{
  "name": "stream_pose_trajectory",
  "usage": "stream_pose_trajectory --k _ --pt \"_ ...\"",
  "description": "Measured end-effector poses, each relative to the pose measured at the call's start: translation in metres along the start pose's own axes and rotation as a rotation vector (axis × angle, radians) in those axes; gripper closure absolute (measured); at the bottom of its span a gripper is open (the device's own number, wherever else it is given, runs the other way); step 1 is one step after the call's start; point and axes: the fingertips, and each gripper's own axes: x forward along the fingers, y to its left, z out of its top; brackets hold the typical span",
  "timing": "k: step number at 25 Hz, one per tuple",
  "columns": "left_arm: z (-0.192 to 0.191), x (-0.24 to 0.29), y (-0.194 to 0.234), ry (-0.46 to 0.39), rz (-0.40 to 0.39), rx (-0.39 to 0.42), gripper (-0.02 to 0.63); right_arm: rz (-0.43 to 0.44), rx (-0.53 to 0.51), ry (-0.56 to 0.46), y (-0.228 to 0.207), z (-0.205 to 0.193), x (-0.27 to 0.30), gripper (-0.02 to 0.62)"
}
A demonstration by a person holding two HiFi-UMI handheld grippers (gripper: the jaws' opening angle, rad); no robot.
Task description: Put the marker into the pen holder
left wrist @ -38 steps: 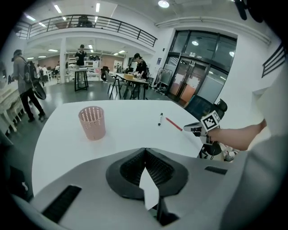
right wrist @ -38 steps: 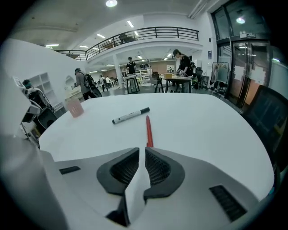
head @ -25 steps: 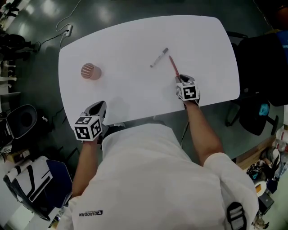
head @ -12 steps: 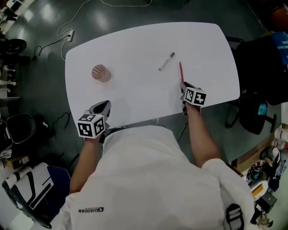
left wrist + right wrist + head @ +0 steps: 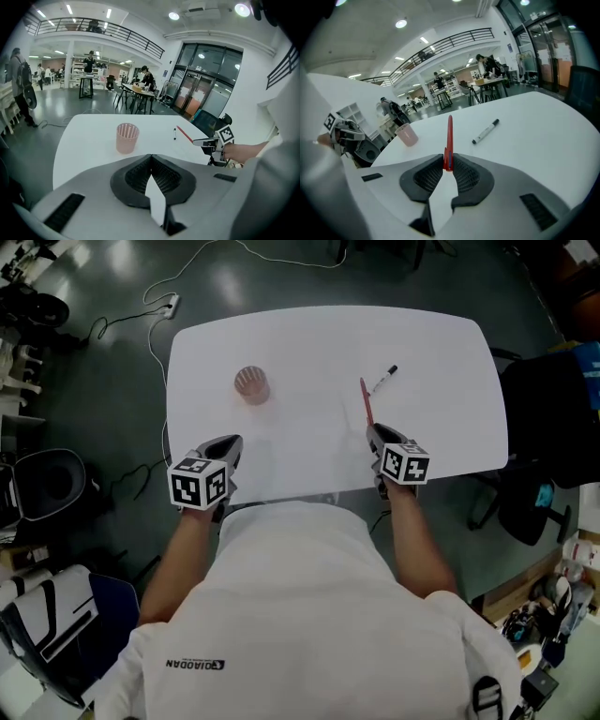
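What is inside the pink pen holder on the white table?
Nothing shows inside the pink perforated round pen holder. The head view looks down into it and shows only its pink inner wall, and no pen rises above its rim. Its bottom is too small to make out.

Dark glossy floor [image 5: 112,381], bright ceiling lights [image 5: 174,16], apparently a black chair [image 5: 548,409].
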Motion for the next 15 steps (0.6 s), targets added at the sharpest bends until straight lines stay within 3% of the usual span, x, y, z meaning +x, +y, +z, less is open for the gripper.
stream_pose_trajectory --k 5,10,15 --pt "0.004 -0.017 0.023 -0.055 0.043 -0.027 0.578 0.098 -0.159 -0.006 0.063 0.030 0.010 0.514" --pt "-0.006 -0.041 0.043 -0.079 0.055 -0.055 0.578 0.184 -0.271 0.037 0.134 0.031 0.029 0.514" --pt "-0.020 -0.062 0.060 -0.118 0.076 -0.112 0.578 0.205 -0.435 0.098 0.183 0.033 0.053 0.514"
